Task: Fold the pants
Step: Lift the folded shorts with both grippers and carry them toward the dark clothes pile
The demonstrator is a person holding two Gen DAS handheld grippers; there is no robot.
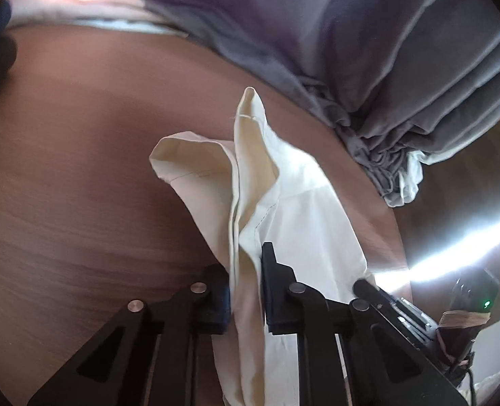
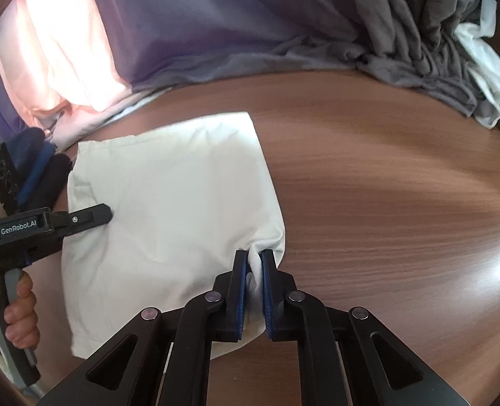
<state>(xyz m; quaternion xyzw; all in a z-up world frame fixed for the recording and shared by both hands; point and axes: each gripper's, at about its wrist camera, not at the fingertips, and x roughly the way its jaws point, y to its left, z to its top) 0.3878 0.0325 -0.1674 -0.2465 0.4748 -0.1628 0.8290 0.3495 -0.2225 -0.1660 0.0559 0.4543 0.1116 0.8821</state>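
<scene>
both tools are clenched on the pants (image 2: pixel 168 182), a cream-white garment already doubled into a compact panel on the wooden counter (image 2: pixel 385 176).

1. right tool (image 2: pixel 252 267): its blue-padded fingers (image 2: pixel 238 291) pinch a bunched corner at the panel's 5 o'clock edge in the right wrist view. cloth fills the gap between the pads, so i judge the grip secure.

2. left tool (image 1: pixel 246 264): in the left wrist view it grasps several stacked layers, which rise in a loose peak toward 12 o'clock. from the right wrist view the same tool enters at 9 o'clock and bears on the panel's left edge, my hand (image 2: pixel 16 308) on its handle.

3. step in hand: i judge this to be a late fold, with both near corners held and the garment partly lifted off the counter on the left side.

4. next move, as i judge it: carry both held corners together toward 12 o'clock, keeping them level so the layers land edge on edge, then release and press flat. the loose peak in the left grip may crease if laid down slack.

5. clearance: a pile of grey and purple laundry (image 2: pixel 283 17) lies along the counter's far side, from 10 to 2 o'clock, apart from the pants. the fold should stop short of it.
</scene>
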